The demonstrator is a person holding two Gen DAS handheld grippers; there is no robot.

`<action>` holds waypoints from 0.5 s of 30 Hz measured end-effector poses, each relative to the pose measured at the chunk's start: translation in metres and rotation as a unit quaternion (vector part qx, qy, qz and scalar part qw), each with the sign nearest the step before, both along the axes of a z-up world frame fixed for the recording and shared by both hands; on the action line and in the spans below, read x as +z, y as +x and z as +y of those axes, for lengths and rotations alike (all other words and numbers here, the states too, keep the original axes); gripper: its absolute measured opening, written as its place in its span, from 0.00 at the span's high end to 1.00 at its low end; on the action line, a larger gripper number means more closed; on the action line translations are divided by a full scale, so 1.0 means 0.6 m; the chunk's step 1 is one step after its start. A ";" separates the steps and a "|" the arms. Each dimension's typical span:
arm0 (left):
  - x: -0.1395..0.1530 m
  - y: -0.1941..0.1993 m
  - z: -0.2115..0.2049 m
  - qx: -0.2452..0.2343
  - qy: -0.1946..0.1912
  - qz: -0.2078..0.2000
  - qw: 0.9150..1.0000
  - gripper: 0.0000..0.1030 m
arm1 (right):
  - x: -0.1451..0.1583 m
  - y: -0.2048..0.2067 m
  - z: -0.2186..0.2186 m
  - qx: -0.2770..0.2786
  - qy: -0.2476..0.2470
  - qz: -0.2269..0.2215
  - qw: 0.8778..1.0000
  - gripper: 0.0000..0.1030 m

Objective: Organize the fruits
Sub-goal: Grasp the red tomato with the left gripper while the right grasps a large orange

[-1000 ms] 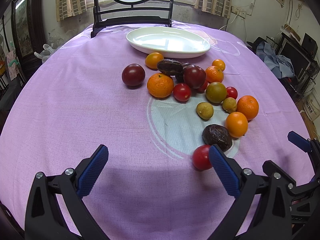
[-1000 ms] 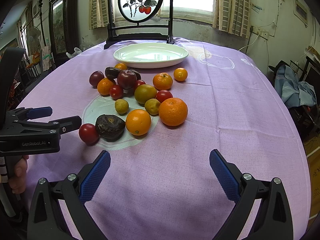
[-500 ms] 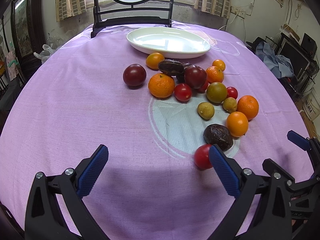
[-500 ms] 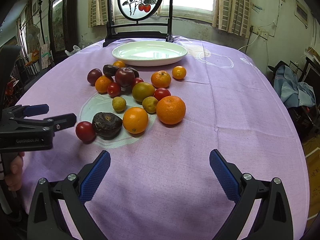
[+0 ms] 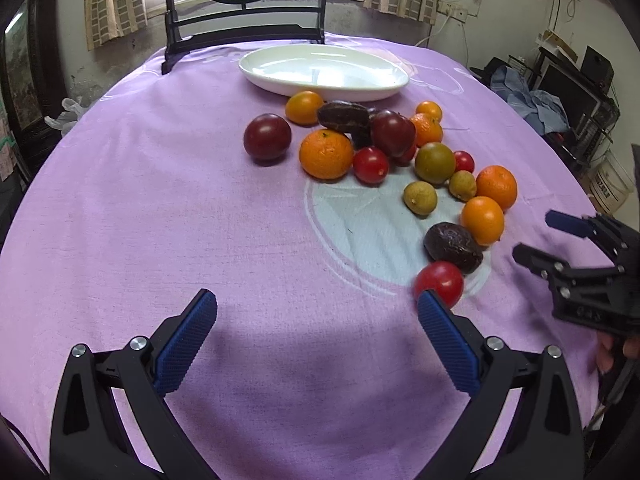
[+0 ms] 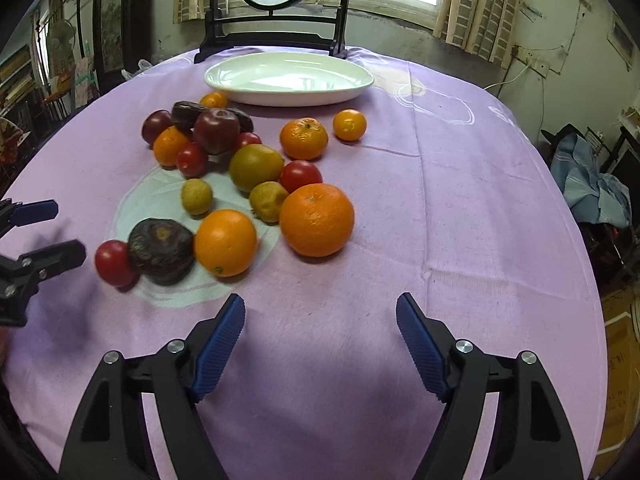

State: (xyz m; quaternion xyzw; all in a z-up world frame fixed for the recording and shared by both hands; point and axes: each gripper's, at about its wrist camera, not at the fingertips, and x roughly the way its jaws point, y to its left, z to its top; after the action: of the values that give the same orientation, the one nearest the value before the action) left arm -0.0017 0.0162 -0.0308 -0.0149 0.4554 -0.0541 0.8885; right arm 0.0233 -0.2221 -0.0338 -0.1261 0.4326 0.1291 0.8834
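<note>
Two ribbed-padded tools (image 5: pixel 316 332) (image 6: pixel 320 332) gape empty near round glossy fruits (image 6: pixel 224 242), right narrowing.

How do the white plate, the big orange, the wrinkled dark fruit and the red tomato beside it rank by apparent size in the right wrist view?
1. white plate, though farthest away
2. big orange
3. wrinkled dark fruit
4. red tomato

The orange and the dark fruit look close in width, so nearness could blur that pair.

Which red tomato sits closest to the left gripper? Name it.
The red tomato beside the wrinkled dark fruit, just past the left gripper; the other red tomatoes sit farther back among the oranges.
</note>
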 end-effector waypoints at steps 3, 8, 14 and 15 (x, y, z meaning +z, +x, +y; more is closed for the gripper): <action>-0.008 0.001 -0.011 -0.027 -0.012 0.016 0.999 0.04 | -0.005 0.021 -0.001 0.004 -0.004 0.008 1.000 0.34; -0.015 -0.001 -0.037 -0.058 -0.007 0.024 0.998 0.04 | -0.009 0.054 0.013 0.023 -0.009 0.013 1.000 0.38; -0.026 0.005 -0.056 -0.069 -0.001 0.041 0.997 0.04 | -0.008 0.085 0.029 0.044 -0.004 0.014 0.999 0.56; -0.028 0.006 -0.060 -0.072 0.001 0.043 0.997 0.04 | -0.007 0.086 0.028 0.043 -0.001 0.014 0.999 0.56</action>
State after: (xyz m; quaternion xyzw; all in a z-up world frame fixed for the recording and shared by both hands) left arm 0.0020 -0.0199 -0.0474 0.0162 0.4927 -0.1164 0.8622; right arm 0.0746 -0.2054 -0.0380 -0.1437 0.4390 0.1677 0.8709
